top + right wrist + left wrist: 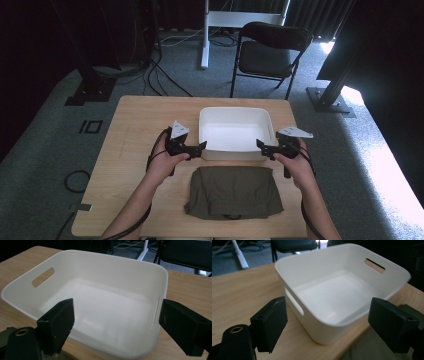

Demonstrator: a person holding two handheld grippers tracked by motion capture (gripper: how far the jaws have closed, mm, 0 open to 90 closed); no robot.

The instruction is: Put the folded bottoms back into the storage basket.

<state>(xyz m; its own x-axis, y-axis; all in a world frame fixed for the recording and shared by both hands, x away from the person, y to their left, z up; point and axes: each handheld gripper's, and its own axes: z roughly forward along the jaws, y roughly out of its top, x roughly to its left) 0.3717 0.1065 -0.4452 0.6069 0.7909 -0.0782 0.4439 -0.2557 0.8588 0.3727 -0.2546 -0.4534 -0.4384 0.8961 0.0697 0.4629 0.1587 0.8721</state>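
The left tongs [202, 145] stand wide and hold nothing, poised at the left near corner of the empty white bin [235, 116] on the table [135, 125]. The folded olive garment [232, 191] lies just in front of the bin. The right tongs [259, 144] gape likewise at the right corner; I judge both should drop onto the garment's far corners together and pinch evenly.

- Folded olive garment [233, 192]: cut off at the bottom edge in both gripper views.
- White bin [105, 290]: near rim cut by the right gripper view's lower edge.
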